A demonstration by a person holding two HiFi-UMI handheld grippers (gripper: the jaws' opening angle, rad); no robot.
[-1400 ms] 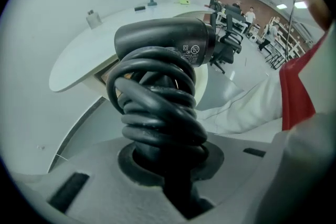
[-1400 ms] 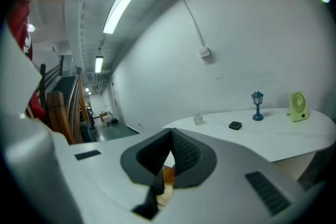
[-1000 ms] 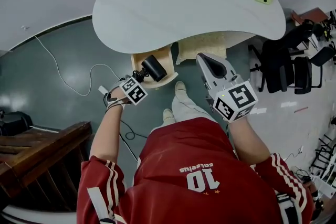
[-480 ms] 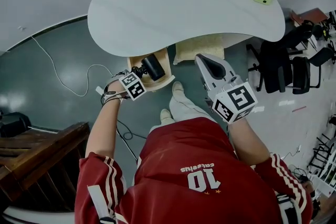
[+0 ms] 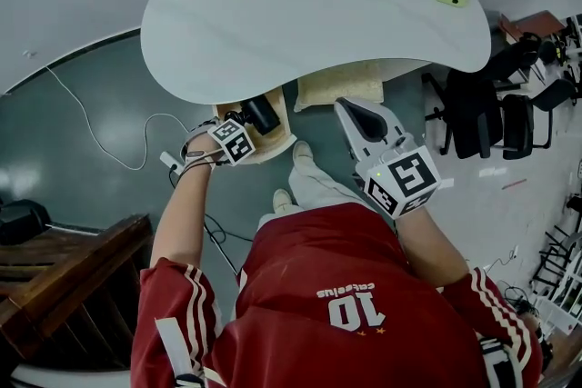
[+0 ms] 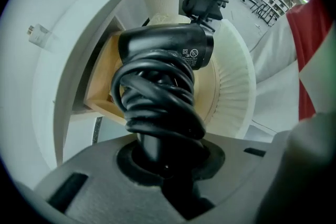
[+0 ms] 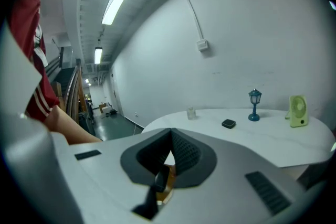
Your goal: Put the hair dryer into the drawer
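The hair dryer [image 6: 163, 50] is held by its cord-wrapped handle over the open drawer [image 5: 275, 141], below the table's [image 5: 300, 23] near edge, between the opening jaws of the left gripper [image 6: 163, 160], while those of the right gripper [image 7: 169, 150] are pressed together, empty.

The person wears a short-sleeved red jersey [image 5: 309, 268] with white stripes running down each shoulder and sleeve [image 5: 171, 291], a large white number 10 and a line of small white lettering printed on its front, pale grey trousers [image 5: 320, 188] and light-coloured shoes [image 5: 301, 154].
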